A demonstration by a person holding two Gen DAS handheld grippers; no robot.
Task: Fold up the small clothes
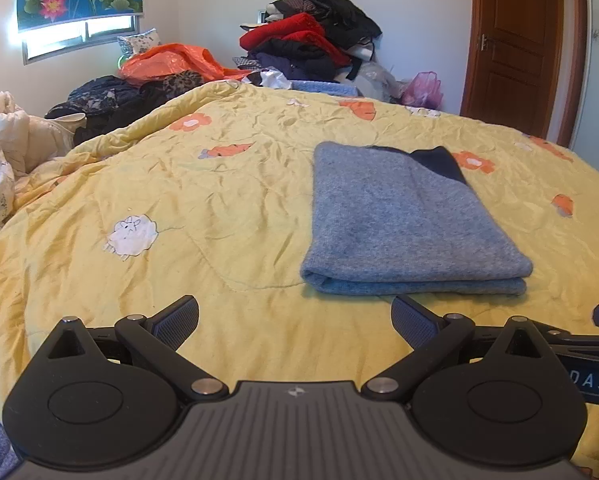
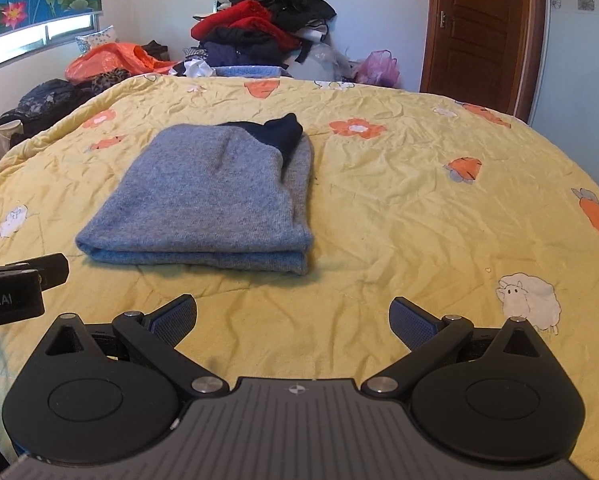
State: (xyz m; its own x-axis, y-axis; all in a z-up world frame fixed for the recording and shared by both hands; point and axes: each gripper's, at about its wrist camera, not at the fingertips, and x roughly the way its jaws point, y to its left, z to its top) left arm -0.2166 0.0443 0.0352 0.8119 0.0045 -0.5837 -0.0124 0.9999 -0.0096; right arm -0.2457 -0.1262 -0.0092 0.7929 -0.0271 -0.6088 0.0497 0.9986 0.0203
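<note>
A grey-blue knitted garment [image 1: 407,220] with a dark navy part at its far end lies folded into a neat rectangle on the yellow quilt [image 1: 227,208]. In the left wrist view it sits ahead and to the right of my left gripper [image 1: 295,322], which is open and holds nothing. In the right wrist view the same garment [image 2: 207,200] lies ahead and to the left of my right gripper [image 2: 293,320], also open and holding nothing. Both grippers hover just short of the garment's near folded edge, apart from it. The left gripper's body [image 2: 15,284] shows at the left edge of the right wrist view.
A tall heap of red, black and dark clothes [image 1: 311,36] stands beyond the bed's far edge. An orange plastic bag [image 1: 175,60] and dark garments [image 1: 107,100] lie at the far left. A white padded jacket [image 1: 15,132] is at the left. A brown door [image 1: 519,40] is at the right.
</note>
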